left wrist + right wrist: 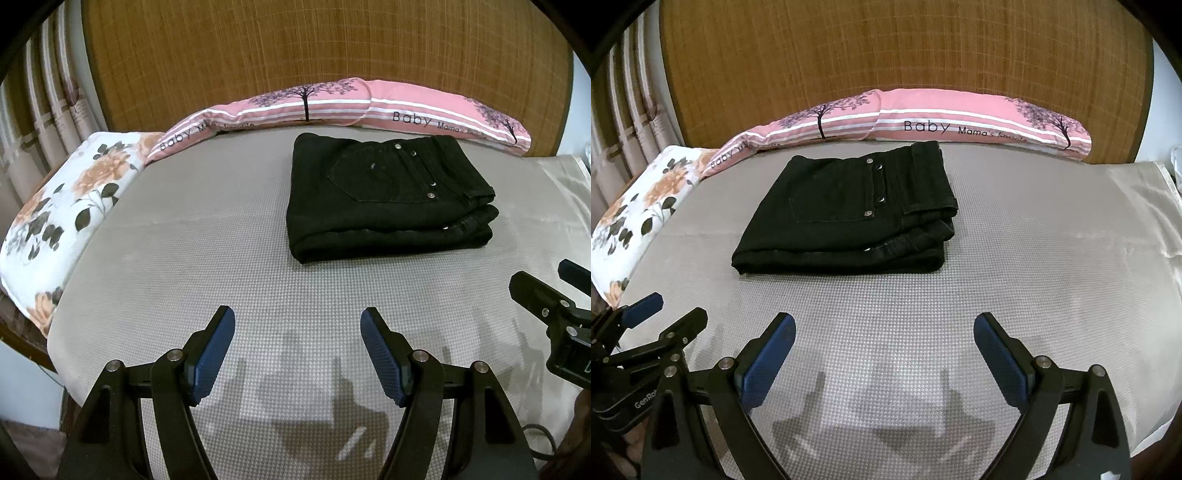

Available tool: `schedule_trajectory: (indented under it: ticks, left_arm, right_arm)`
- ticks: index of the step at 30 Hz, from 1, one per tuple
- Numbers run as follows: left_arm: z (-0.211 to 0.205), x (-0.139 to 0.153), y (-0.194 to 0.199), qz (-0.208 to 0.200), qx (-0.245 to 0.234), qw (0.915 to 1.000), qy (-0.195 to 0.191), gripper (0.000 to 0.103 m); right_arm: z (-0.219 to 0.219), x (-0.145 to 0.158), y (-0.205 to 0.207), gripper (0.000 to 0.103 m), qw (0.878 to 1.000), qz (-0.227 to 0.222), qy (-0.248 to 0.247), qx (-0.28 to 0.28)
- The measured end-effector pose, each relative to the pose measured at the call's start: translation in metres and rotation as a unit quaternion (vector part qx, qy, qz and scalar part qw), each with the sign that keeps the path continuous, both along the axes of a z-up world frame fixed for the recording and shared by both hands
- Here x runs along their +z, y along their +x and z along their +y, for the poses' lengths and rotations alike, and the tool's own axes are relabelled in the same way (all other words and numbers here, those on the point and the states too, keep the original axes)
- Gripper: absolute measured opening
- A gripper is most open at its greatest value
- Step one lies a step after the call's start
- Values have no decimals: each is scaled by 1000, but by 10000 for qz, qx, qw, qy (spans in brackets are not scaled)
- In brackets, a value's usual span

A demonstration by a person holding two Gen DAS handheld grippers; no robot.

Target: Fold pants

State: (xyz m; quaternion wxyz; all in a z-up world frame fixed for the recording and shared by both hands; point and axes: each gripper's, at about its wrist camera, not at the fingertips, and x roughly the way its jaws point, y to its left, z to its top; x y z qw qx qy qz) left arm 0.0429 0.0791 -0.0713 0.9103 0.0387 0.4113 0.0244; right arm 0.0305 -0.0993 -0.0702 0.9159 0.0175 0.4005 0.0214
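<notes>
Left wrist view shows a grey mat [221, 258] covering the bed, the landmark for all else. Along the mat's far edge lies a pink pillow [332, 103]; off its left edge sits a floral pillow [66, 206]. Black pants [384, 199] rest folded on the mat's far middle. Over the mat's near edge hang the left gripper [297, 354] and right gripper [884, 354], both spread wide and grasping nothing.

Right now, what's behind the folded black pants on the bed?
Behind the folded black pants lies a long pink pillow printed "Baby", against a woven headboard. The pillow's base strip behind the pants is hidden.
</notes>
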Motion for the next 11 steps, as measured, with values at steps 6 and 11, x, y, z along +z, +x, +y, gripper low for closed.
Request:
schedule_trajectory:
  ticks: [6, 11]
  left_arm:
    - [0, -1, 0, 2, -46, 10000, -8, 71]
    - [-1, 0, -1, 7, -30, 10000, -10, 71]
  right_arm:
    - [-1, -1, 0, 96, 10000, 20, 8, -17]
    - [-1, -1, -1, 96, 10000, 15, 19, -31]
